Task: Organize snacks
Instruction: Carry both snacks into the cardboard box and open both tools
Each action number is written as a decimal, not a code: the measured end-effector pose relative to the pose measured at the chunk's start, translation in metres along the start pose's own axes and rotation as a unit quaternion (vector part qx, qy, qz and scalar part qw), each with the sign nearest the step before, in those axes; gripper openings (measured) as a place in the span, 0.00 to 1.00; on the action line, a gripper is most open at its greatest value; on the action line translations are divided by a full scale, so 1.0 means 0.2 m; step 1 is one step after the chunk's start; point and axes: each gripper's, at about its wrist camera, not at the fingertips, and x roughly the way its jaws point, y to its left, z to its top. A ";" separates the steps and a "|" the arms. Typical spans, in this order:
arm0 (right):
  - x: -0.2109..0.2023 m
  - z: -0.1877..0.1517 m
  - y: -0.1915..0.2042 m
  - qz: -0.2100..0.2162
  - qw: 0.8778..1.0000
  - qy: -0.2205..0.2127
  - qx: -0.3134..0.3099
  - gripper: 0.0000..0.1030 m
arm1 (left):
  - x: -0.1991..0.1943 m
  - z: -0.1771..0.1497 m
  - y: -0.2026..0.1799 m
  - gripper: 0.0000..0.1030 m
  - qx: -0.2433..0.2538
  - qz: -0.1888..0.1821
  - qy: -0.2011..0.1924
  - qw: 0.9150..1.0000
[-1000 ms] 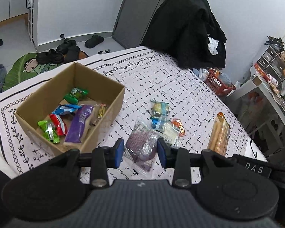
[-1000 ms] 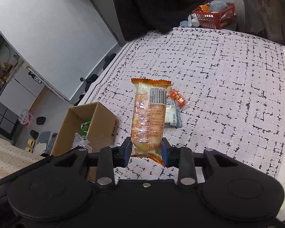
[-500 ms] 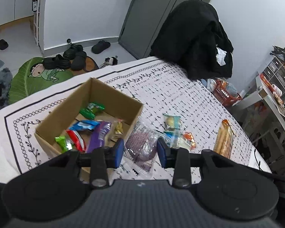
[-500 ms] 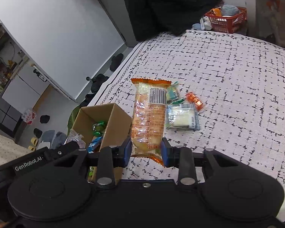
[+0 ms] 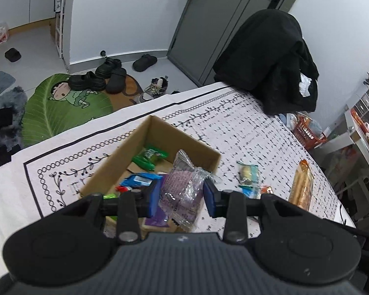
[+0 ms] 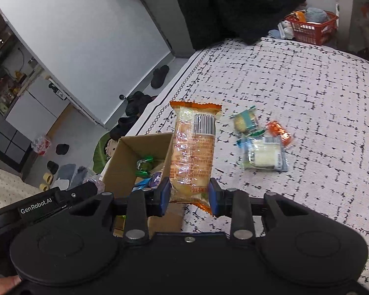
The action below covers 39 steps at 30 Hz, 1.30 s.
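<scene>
Purple snack pack [image 5: 182,191] clamped between left fingers [image 5: 210,198] over cardboard box [image 5: 125,157]; orange pack [image 6: 193,152] pinched by right fingers [image 6: 164,194].

The cardboard box [image 5: 125,157] is brown; the tablecloth [image 6: 307,86] is white with little black lines; one snack packet [image 6: 193,147] is orange, another [image 5: 182,191] clear and purple.

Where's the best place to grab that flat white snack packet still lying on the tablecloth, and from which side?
The white packet lies flat, with the orange candy touching its far corner. Probably best to come straight down and pinch across its near sealed edge, where bare tablecloth leaves room for both fingers and nothing crowds them.
</scene>
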 end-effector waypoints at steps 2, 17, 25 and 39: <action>0.02 0.00 0.03 0.000 1.000 0.002 -0.004 0.31 | 0.01 0.02 0.04 0.36 -0.002 0.002 0.003 1.000; 0.19 0.01 0.26 -0.010 0.999 0.022 -0.023 0.31 | 0.17 0.09 0.22 0.36 -0.016 0.000 0.037 0.999; 0.27 0.00 0.32 -0.019 0.999 0.033 -0.027 0.31 | 0.25 0.11 0.28 0.36 -0.025 -0.006 0.055 0.998; 0.44 -0.02 0.43 -0.019 0.998 0.051 -0.012 0.34 | 0.20 0.18 0.43 0.57 -0.044 -0.010 0.043 0.998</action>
